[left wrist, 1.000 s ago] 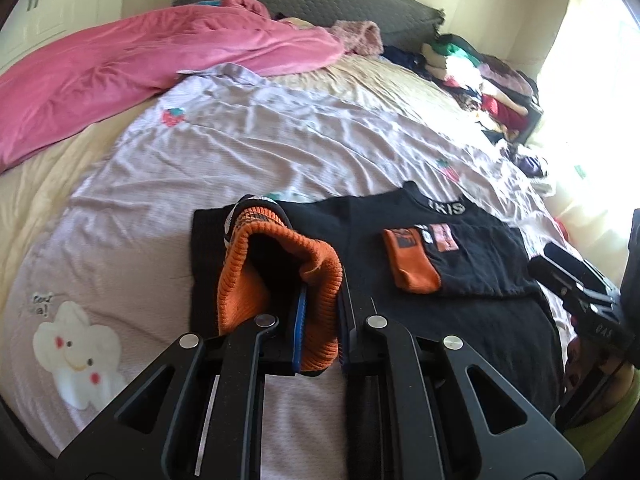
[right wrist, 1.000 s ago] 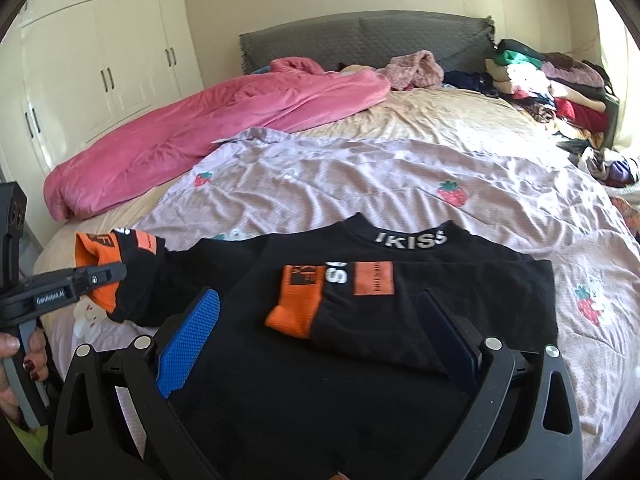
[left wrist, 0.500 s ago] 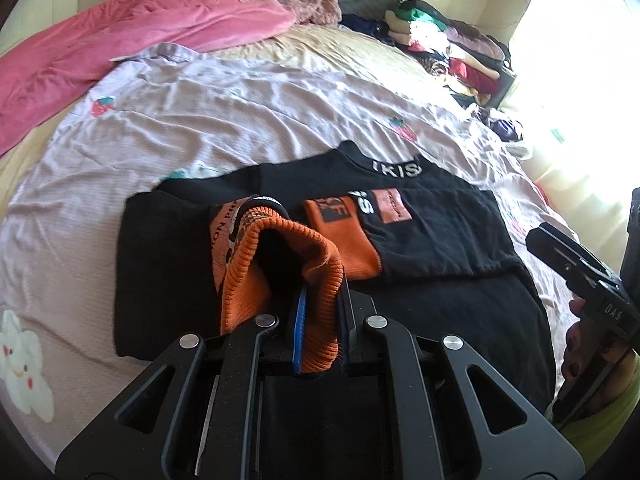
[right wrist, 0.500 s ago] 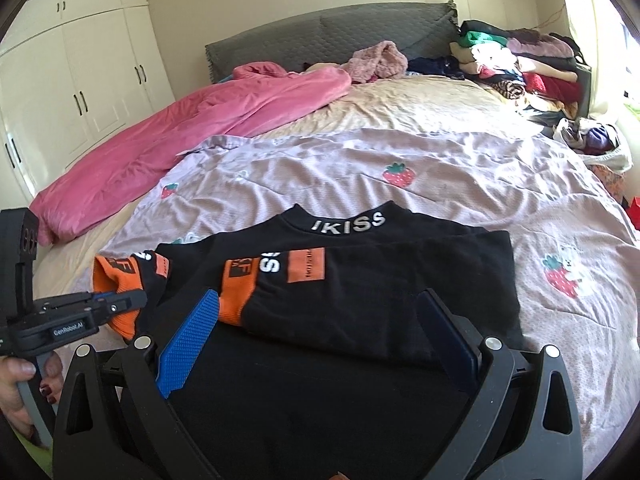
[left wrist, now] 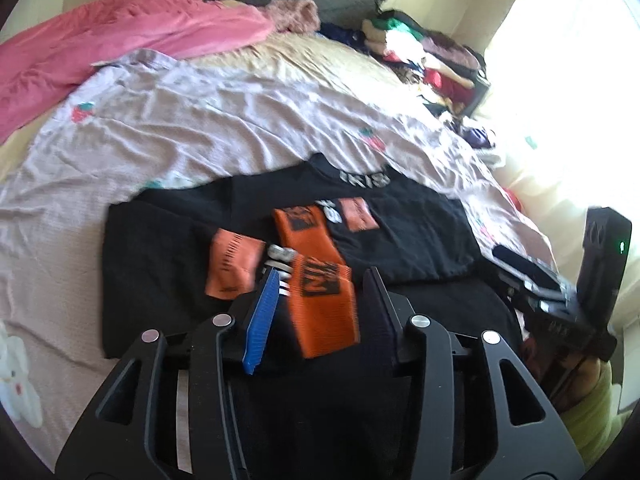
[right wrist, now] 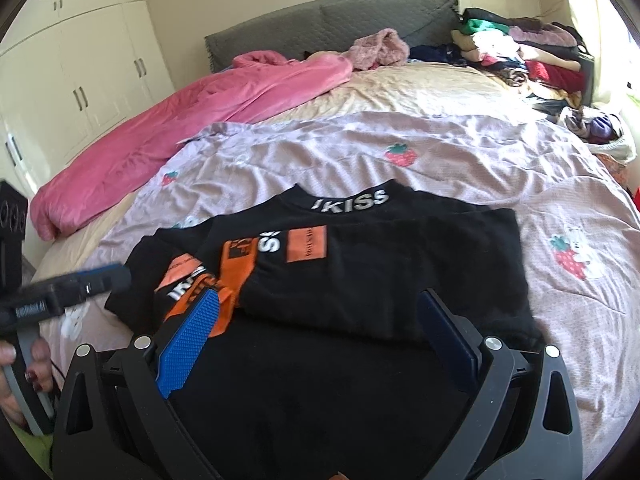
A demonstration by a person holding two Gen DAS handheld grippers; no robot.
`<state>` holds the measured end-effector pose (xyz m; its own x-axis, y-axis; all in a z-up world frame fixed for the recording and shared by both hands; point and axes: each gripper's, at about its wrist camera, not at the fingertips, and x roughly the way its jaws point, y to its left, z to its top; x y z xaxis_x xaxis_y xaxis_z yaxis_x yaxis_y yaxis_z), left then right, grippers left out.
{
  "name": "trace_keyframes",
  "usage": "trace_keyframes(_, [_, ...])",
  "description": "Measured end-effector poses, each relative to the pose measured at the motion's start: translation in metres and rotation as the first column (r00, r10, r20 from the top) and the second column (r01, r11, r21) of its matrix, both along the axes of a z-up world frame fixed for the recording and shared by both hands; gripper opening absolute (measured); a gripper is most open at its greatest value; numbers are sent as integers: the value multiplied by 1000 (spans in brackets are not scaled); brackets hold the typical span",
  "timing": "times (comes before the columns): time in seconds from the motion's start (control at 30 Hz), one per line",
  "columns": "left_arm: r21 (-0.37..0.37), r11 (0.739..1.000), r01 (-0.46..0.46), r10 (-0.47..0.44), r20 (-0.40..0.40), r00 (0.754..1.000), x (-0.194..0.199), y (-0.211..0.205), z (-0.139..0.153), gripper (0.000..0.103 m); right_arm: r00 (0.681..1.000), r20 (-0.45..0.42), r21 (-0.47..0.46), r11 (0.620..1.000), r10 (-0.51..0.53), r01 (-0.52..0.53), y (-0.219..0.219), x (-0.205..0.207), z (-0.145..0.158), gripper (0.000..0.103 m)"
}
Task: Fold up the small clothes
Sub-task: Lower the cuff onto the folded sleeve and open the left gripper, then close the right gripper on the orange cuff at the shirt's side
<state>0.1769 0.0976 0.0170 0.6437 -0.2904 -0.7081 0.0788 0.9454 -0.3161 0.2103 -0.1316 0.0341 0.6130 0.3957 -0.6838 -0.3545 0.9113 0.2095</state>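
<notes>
While the black sweater (right wrist: 360, 280) lies on the lilac quilt (right wrist: 440, 160), the left gripper (left wrist: 320, 292) is opening around its orange cuff (left wrist: 324, 304); the right gripper (right wrist: 320, 316) hovers wide, empty.

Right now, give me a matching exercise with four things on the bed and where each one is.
Things:
1 pink blanket
2 clothes pile
3 black top
4 headboard

Places:
A far right corner of the bed
B flat on the lilac sheet, nearest the camera
C against the far wall
D along the left side of the bed

Pairs: 1-D, 2-A, 3-B, 4-C
</notes>
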Motion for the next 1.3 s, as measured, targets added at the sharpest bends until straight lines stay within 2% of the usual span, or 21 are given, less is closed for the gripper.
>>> trace_keyframes(0.1, [51,997,-59,59,0,998,0,16,1,37,998,-20,4,999,52,-52,18,-6,-4,99])
trace_keyframes(0.2, [96,990,-108,109,-9,994,2,29,-3,44,993,-40,1,994,111,-111,41,-12,-10,99])
trace_keyframes(0.4, [101,986,-136,138,-17,990,3,48,-12,53,975,-106,30,980,197,-195,83,-12,-24,99])
trace_keyframes(0.43, [102,985,-139,141,-17,990,2,50,-13,57,972,-118,29,979,205,-203,88,-12,-26,99])
trace_keyframes(0.67, [108,982,-157,157,0,988,-1,61,-15,70,959,-189,17,977,211,-211,113,-1,-45,99])
trace_keyframes(0.93, [91,983,-158,159,-2,987,-3,73,-21,72,954,-240,39,984,178,-174,127,15,-65,95])
trace_keyframes(0.97, [88,983,-159,160,-2,987,-3,75,-21,72,954,-255,31,987,160,-158,129,17,-70,80])
trace_keyframes(1.03, [88,983,-161,162,-4,987,-3,76,-23,72,944,-291,40,988,153,-148,132,21,-77,63])
trace_keyframes(1.1, [94,982,-166,168,-7,986,-3,80,-25,72,946,-279,50,986,167,-160,138,19,-77,48])
trace_keyframes(1.13, [96,981,-169,171,-7,985,-3,82,-25,72,944,-272,63,982,190,-179,141,17,-75,32])
trace_keyframes(1.17, [95,980,-175,176,-6,984,-5,84,-25,72,943,-261,72,978,207,-195,143,16,-73,22])
trace_keyframes(1.23, [88,979,-182,184,-6,983,-5,86,-25,72,946,-223,67,972,233,-224,147,12,-66,11])
trace_keyframes(1.3, [86,978,-192,193,-4,981,-6,89,-23,72,950,-175,55,966,259,-253,147,9,-53,9])
